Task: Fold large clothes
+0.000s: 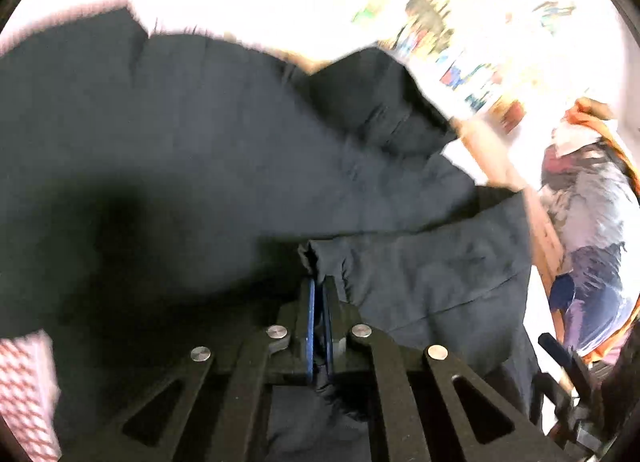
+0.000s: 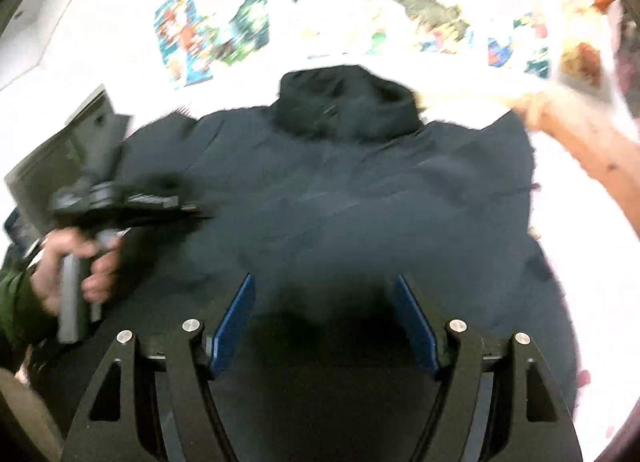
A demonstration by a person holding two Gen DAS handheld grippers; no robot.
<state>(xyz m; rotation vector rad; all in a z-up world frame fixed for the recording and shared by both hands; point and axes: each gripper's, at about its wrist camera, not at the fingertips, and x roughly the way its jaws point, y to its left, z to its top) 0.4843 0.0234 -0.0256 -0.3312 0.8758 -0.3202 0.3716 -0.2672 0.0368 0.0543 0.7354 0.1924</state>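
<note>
Hoodie (image 2: pixel 340 189) here is a big dark one, spread flat on a white bed cover (image 2: pixel 580 262) with bright printed patches, hood (image 2: pixel 344 101) at the far end and the body running back toward the camera. Looks like thick soft fleece to me, so I'd guess it's floppy, a bit heavy for its size, and it'll sag and drag rather than hold any shape when you lift it. Not slippery or fragile, pretty forgiving stuff. Best bet is grabbing it at a hem, cuff or sleeve edge where the cloth is doubled up, not pinching the middle of a flat panel. Left gripper (image 1: pixel 319 286) has its blue pads squeezed together on a bunched bit of the fabric, near what looks like a folded-over sleeve (image 1: pixel 432 278), though it's too blurry to be sure which edge that is. Right gripper (image 2: pixel 324 322) hangs over the lower body of the hoodie with its jaws roughly two-thirds apart and nothing between them; I can't tell if the tips touch the cloth. A person's bare arm (image 2: pixel 580 149) reaches in near the right shoulder.
</note>
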